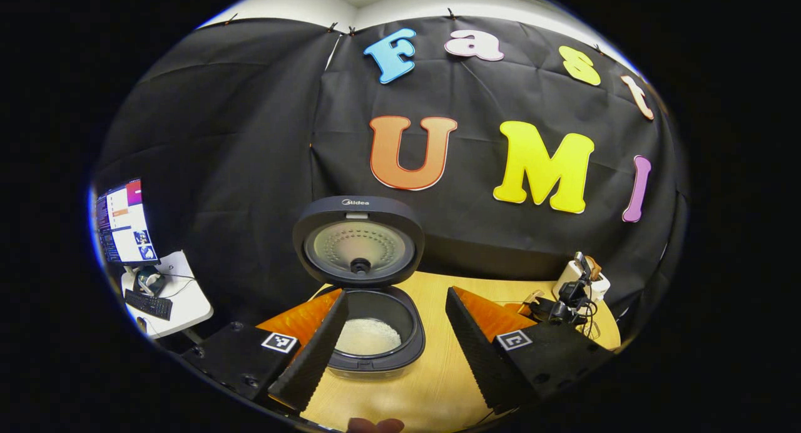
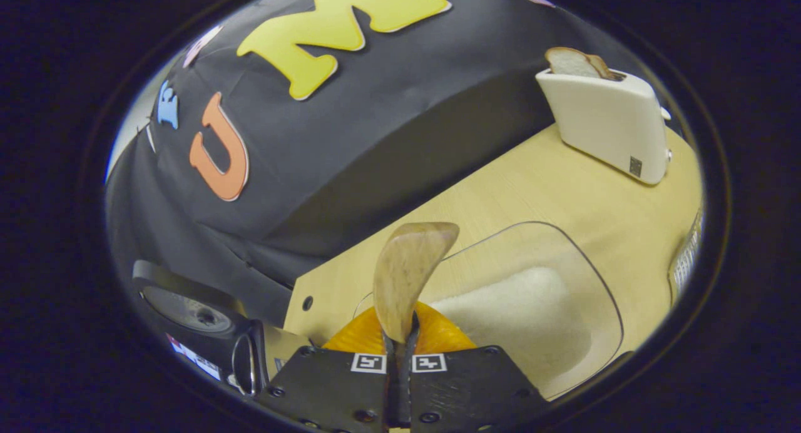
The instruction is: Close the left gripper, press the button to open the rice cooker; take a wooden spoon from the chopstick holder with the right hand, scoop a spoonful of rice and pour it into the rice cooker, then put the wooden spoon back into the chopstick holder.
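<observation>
In the left gripper view, the left gripper (image 1: 393,333) hangs parted at frame bottom before the lid-up rice cooker (image 1: 369,333). In the right gripper view, the right gripper (image 2: 398,351) pinches the wooden spoon (image 2: 408,273) at centre, its bowl poised over the rice container (image 2: 532,308), seemingly ready to scoop.

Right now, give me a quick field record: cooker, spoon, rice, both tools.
rice cooker: lid up, white rice in the pot
wooden spoon: clamped in right tool, bowl looks empty
rice container: clear, rice inside, ahead of the spoon on the table
left tool: open, holding nothing, facing the cooker
toaster: white, bread in slot
</observation>
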A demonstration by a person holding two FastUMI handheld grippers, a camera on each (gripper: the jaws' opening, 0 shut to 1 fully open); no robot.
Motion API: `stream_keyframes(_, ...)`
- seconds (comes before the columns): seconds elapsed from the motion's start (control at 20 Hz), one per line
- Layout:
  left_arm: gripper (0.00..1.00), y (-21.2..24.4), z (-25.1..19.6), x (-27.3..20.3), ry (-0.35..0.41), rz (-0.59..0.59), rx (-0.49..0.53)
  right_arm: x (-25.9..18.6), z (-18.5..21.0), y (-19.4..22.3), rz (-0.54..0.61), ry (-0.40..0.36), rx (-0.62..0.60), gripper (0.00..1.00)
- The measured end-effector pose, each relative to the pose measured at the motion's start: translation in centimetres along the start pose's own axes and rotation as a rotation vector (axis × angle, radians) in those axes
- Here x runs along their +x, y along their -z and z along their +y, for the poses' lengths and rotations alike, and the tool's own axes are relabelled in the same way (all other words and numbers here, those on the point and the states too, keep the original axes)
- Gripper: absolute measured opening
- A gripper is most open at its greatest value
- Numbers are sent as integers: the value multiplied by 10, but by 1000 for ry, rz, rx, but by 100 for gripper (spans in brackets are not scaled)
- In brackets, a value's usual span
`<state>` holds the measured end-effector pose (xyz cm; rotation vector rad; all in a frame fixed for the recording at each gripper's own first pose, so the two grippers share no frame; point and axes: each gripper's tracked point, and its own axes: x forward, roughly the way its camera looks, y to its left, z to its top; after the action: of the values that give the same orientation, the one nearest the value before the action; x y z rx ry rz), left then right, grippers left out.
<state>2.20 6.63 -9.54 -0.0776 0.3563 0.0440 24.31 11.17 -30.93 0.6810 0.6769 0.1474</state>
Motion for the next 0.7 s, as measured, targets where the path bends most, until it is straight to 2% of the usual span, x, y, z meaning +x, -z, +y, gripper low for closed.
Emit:
stream_keyframes(0.3,99,-2,-24,2,6,11,20,-13,-24,-20,-30,-79,143,0)
stream_keyframes(0.45,99,-7,-39,0,10,-10,28,-26,-32,-32,-44,-98,147,0)
stream_keyframes(0.7,99,-10,-59,-7,26,-24,33,-49,-25,-59,-71,-169,255,0)
